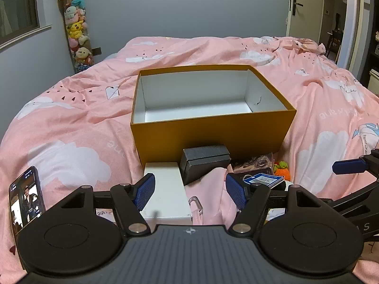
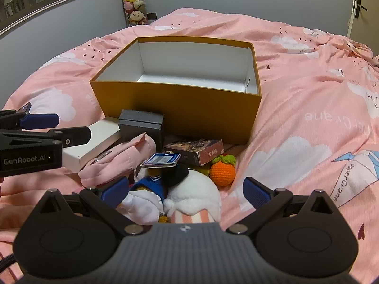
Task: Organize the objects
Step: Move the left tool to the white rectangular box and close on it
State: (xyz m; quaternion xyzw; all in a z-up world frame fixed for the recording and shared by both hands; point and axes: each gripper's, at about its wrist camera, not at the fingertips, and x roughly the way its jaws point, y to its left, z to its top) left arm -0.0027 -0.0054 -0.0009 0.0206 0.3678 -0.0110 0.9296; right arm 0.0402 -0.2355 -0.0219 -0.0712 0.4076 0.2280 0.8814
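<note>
An open box (image 2: 175, 104) sits mid-frame on the bed (image 2: 308, 108). Before it lie a case (image 2: 142, 124), a flat carton (image 2: 94, 142) at left, a pouch (image 2: 118, 163), a book (image 2: 196, 151), a knit fruit (image 2: 222, 168) and a plush (image 2: 189, 189) nearest.

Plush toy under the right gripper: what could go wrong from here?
1. The right gripper is open over the plush toy; its loose blue tag may get pinched instead of the body.
2. The crocheted orange lies right beside the plush and could roll off when it lifts.
3. The left gripper is open over the white box and the pink pouch; it may snag the pouch.
</note>
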